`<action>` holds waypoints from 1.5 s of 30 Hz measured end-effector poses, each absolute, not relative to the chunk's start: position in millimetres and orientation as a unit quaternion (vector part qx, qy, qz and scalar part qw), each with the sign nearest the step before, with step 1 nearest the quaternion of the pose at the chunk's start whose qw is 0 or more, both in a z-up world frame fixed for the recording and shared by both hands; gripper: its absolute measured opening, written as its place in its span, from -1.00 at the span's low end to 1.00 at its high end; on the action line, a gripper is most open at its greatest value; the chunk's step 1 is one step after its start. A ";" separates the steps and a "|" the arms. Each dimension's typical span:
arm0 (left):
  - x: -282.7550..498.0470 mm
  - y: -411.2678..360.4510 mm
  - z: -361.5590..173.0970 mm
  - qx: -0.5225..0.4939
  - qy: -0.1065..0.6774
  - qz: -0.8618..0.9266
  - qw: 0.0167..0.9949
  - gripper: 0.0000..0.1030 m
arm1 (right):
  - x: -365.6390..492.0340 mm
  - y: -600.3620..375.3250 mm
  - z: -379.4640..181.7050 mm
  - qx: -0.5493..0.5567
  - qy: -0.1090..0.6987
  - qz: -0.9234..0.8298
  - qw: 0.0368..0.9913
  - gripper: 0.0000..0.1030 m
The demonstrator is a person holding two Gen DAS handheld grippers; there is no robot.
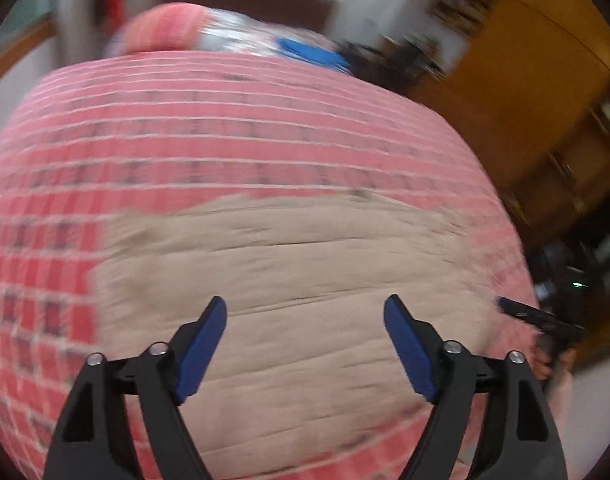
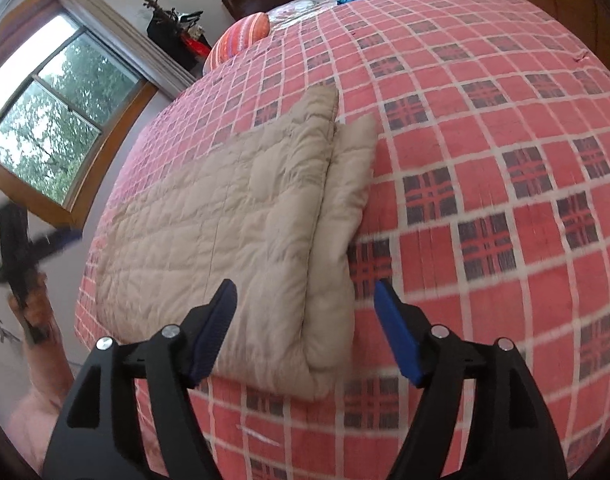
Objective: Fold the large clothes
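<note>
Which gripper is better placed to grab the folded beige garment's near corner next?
Probably right: the right gripper hangs open above the beige garment's near corner. The left gripper is open over its middle.

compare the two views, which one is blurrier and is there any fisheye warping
Left wrist view: heavy motion blur smears the beige quilted garment and checked bedspread. Right wrist view: mostly sharp, quilt seams clear, only the left gripper at the edge blurred. Both bulge the bed into a dome.

Both wrist views above bed [image 2: 485, 160], sharing jacket [image 2: 225, 220]
</note>
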State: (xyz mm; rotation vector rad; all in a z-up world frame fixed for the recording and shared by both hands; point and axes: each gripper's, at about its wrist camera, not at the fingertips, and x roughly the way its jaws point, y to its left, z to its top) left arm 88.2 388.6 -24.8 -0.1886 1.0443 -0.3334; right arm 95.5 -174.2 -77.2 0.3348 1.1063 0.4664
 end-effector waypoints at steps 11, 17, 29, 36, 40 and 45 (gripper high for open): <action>191.5 156.5 -39.2 0.020 0.626 -0.230 0.745 0.72 | 78.8 -172.2 -98.6 0.159 0.538 0.221 0.798 0.44; 222.6 88.5 -77.6 0.031 0.672 -0.210 0.709 0.72 | 71.1 -173.1 -102.8 0.154 0.539 0.228 0.796 0.44; 260.6 44.8 -147.3 0.070 0.741 -0.101 0.660 0.72 | 73.9 -158.7 -116.7 0.182 0.547 0.262 0.774 0.46; 266.3 40.9 -164.9 0.096 0.748 -0.079 0.652 0.57 | 82.6 -143.9 -125.3 0.186 0.557 0.268 0.763 0.15; 261.2 38.3 -162.3 0.112 0.739 -0.089 0.658 -0.09 | 79.9 -139.3 -118.7 0.185 0.547 0.270 0.770 -0.34; 253.8 48.1 -134.4 0.086 0.726 -0.123 0.671 -0.61 | 70.5 -126.1 -93.4 0.162 0.520 0.269 0.794 -0.54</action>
